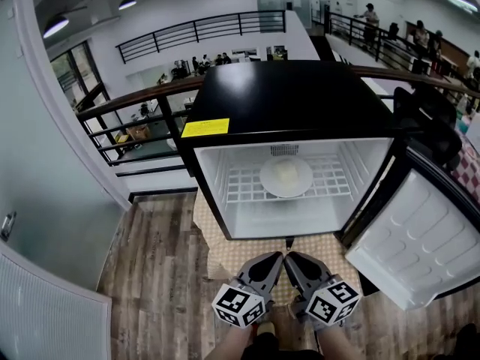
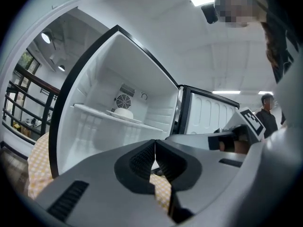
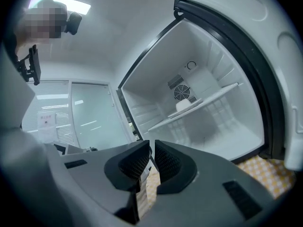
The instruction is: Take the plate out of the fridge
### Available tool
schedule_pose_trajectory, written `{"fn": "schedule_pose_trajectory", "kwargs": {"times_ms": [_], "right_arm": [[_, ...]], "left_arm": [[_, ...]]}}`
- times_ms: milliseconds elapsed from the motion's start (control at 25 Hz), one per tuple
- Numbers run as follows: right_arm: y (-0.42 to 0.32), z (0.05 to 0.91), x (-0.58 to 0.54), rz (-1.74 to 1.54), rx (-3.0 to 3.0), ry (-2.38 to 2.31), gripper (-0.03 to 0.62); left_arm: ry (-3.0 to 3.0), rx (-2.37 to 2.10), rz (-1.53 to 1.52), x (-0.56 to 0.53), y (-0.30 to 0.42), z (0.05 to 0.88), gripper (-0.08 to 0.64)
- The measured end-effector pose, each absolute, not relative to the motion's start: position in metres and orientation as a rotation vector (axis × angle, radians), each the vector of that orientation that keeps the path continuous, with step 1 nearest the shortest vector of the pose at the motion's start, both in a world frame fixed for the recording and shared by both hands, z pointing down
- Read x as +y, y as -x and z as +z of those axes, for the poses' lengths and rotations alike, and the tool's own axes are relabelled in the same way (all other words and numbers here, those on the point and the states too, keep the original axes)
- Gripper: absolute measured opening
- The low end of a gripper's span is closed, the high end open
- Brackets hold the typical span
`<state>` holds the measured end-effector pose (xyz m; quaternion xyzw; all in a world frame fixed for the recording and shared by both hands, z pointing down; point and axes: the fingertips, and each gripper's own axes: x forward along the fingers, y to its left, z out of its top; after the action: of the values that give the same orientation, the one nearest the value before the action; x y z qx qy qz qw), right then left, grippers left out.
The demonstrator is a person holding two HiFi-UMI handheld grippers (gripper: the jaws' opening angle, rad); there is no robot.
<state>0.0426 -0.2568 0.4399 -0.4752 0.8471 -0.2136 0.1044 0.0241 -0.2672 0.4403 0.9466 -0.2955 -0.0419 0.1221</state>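
Head view: white plate (pale lump on it) centred on wire shelf inside open fridge, door swung right. Out front, clear of the fridge's lower edge, left gripper and right gripper, both pinched together, empty.

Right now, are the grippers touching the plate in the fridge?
Apart. The head view shows the left gripper and right gripper outside the fridge, well short of the plate on its shelf.

Nothing legible here tbh. There's a yellow rectangular sticker on top of the black mini fridge, but its print's too small to read.
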Motion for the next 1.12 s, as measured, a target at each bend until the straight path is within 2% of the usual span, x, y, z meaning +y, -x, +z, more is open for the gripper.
{"fn": "schedule_pose_trajectory", "kwargs": {"times_ms": [1120], "right_arm": [[-0.081, 0.448, -0.355, -0.937, 2.058, 1.578, 0.055]], "left_arm": [[-2.771, -0.831, -0.14, -0.347, -0.028, 0.449, 0.011]]}}
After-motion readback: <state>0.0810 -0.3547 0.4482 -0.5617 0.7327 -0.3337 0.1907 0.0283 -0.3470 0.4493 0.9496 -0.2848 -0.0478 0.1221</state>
